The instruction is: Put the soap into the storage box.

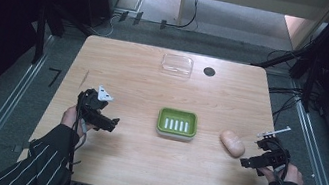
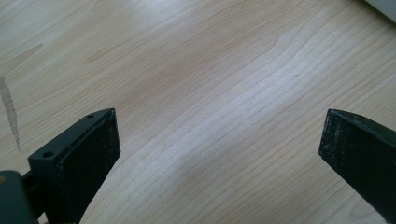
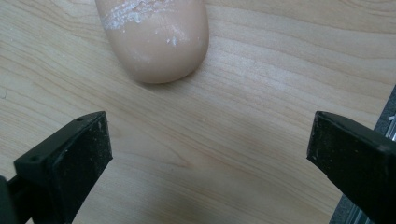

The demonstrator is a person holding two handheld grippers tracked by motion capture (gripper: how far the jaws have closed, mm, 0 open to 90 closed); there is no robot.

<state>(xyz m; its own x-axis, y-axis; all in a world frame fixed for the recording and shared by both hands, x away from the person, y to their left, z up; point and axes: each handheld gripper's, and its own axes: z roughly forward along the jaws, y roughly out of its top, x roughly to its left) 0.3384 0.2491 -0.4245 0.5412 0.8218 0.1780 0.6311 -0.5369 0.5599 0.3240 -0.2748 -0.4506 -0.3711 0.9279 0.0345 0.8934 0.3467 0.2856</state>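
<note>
A green soap dish [image 1: 177,123] with a white slotted insert sits at the middle of the wooden table [image 1: 143,84]. A peach-coloured bar of soap [image 1: 232,143] [image 3: 156,37] lies to its right, flat on the wood. My right gripper [image 1: 251,160] [image 3: 210,149] is just right of the soap, jaws wide apart and empty, the soap a short way ahead of them. My left gripper [image 1: 114,123] [image 2: 219,144] hovers left of the dish, open over bare wood with nothing between its jaws.
A clear plastic lid or box [image 1: 177,65] rests near the table's far edge, beside a round black grommet [image 1: 209,71]. A dark streak [image 2: 10,112] marks the wood. The table's right edge [image 3: 390,116] lies close to my right gripper.
</note>
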